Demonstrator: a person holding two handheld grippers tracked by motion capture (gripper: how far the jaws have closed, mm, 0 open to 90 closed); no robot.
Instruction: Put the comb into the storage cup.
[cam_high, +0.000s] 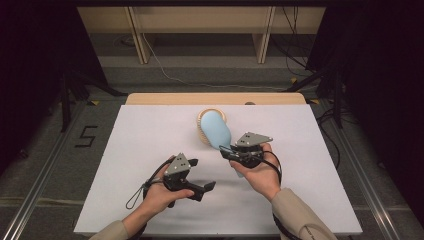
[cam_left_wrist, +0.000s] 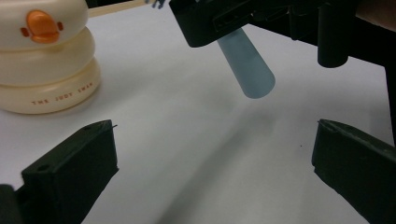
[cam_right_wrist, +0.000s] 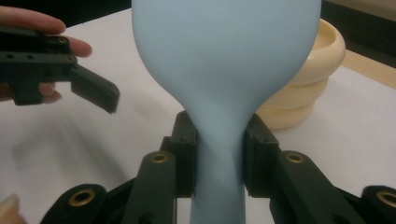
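Pale-blue paddle (cam_right_wrist: 224, 70), smooth, probably light and stiff, pinched at its narrow neck by right tongs (cam_right_wrist: 219, 154) near the counter (cam_high: 150, 130) middle, by a cream holder (cam_left_wrist: 46, 60); left tongs (cam_high: 200, 187) spread.

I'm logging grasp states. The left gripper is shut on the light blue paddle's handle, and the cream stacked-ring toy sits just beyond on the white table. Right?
Wrong gripper. The right gripper is shut on the light blue paddle, as the right gripper view shows; the left gripper is open, holding nothing. The cream stacked-ring toy does sit just beyond.
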